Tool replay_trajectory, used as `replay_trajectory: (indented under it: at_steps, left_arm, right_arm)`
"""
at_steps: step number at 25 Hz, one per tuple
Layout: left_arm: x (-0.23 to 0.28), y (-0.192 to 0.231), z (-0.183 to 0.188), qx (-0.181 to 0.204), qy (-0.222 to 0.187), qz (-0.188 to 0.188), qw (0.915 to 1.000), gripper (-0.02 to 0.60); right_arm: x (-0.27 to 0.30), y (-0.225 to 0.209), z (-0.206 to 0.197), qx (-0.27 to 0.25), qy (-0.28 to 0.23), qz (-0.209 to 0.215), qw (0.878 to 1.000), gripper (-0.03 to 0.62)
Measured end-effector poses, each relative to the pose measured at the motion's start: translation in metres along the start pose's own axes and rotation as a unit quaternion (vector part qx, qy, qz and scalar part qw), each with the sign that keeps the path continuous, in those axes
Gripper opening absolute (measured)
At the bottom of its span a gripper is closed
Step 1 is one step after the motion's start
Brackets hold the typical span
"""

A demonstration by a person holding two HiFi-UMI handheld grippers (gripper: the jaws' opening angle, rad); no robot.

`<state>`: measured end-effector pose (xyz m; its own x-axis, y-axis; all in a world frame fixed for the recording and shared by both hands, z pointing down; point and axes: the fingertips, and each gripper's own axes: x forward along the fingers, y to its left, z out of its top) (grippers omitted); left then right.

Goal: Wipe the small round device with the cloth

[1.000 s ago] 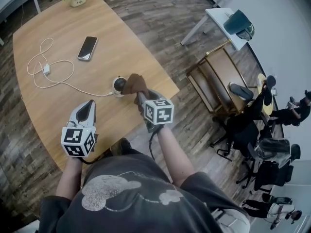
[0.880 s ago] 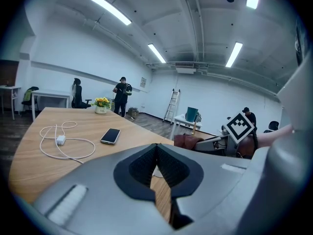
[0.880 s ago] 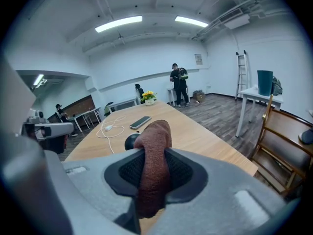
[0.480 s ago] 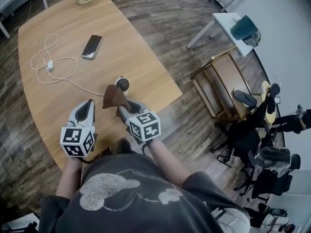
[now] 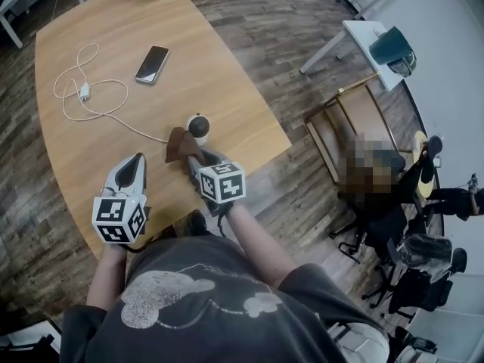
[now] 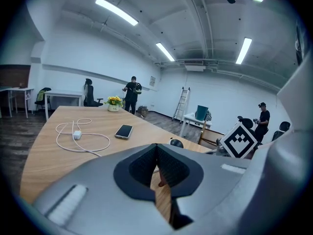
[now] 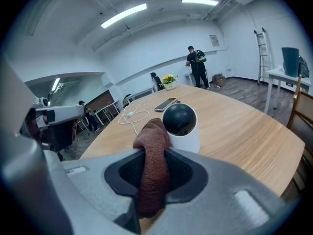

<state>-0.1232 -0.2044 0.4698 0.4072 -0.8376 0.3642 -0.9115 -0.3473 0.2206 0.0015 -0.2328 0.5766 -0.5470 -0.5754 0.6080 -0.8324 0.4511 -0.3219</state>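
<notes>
**A:** Worktop is pale wood, and both grippers sit over its near edge. So which one actually does the wiping?

**B:** Gotta be the right gripper. It's clenched on the brown cloth, pinched mid-fold between the jaws, with the free end poking out forward. The left gripper is pressed shut with nothing in it, parked off to the side and doing nothing.

**A:** And where's the target from there?

**B:** The small round device stands upright on the worktop straight ahead of the right gripper, a touch to its right. It's got a white body and a dark dome. From the right gripper view the cloth's tip sits right at the device's left flank. I honestly can't tell if it's touching or just beside it.

**A:** So the next stroke would go...?

**B:** My guess is forward and a bit rightward, so the cloth drags across the dome. The right side is way nearer than the left.

**A:** Anything behind it?

**B:** A white cable trails left from the device, and a phone lies further back, well apart.
</notes>
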Motion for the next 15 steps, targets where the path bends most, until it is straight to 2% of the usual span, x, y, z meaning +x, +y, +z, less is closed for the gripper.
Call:
replay_trajectory:
  at_steps: [6,10,15]
  left_arm:
    - [-0.006,-0.001,-0.007,-0.005,0.005,0.0,1.0,0.018]
    - [-0.006,-0.004,-0.01,-0.003,0.009,-0.003,1.0,0.018]
    - [-0.005,-0.005,-0.01,0.002,0.011,-0.005,0.9999,0.018]
  right_arm:
    - [0.005,-0.01,-0.026,0.012,0.033,-0.01,0.999,0.081]
    - [0.005,-0.014,-0.036,0.0,0.046,-0.019,0.999,0.081]
    - [-0.005,-0.013,-0.032,-0.004,0.03,-0.015,0.999,0.081]
